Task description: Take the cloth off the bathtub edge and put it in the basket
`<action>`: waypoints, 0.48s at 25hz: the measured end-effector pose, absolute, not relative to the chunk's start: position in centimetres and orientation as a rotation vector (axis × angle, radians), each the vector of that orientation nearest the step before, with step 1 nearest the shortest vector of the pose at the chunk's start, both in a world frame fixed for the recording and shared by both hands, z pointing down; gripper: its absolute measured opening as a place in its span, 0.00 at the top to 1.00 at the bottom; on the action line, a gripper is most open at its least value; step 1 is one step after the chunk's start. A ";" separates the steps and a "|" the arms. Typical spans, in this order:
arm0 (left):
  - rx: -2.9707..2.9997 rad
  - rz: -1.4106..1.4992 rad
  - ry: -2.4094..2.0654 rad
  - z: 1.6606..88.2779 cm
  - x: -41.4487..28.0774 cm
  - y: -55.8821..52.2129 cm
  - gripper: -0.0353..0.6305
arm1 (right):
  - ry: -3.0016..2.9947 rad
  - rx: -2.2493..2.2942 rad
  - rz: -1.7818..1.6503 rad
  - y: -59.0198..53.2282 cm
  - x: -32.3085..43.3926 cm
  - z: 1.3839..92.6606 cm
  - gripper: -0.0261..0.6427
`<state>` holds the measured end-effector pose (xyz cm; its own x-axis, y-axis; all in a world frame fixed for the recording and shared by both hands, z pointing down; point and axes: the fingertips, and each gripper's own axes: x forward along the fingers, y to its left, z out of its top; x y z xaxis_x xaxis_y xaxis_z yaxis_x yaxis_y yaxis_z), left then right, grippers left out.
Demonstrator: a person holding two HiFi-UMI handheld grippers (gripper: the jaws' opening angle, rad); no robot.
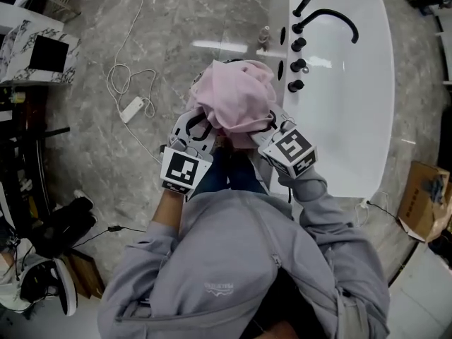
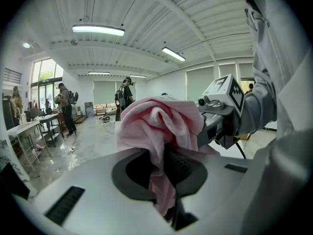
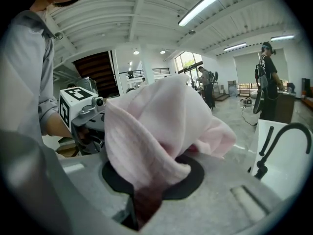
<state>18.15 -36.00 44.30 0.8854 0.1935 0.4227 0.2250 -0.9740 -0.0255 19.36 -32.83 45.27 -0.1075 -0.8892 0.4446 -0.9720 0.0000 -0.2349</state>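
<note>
A pink cloth [image 1: 236, 99] hangs bunched in the air between my two grippers, just left of the white bathtub [image 1: 353, 111]. My left gripper [image 1: 206, 127] is shut on the cloth's left part; in the left gripper view the pink cloth [image 2: 156, 126] runs down between the jaws. On the other side my right gripper [image 1: 267, 127] is shut on the cloth too, and the cloth [image 3: 156, 131] fills the middle of the right gripper view. No basket shows in any view.
Black taps and a curved black spout [image 1: 332, 18] line the tub's left rim. A white power strip [image 1: 132, 109] with its cable lies on the grey marble floor. Dark furniture [image 1: 35, 55] stands at the left. People [image 2: 126, 94] stand far off in the hall.
</note>
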 end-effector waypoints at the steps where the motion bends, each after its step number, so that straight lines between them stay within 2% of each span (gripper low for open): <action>1: -2.961 -0.663 -0.349 44.9 18.6 -36.3 0.89 | -2.087 1.982 0.739 -33.1 19.8 45.9 0.83; 12: -2.951 -0.791 -0.467 54.7 21.9 -39.2 0.89 | -2.020 1.986 0.811 -35.7 23.4 55.8 0.83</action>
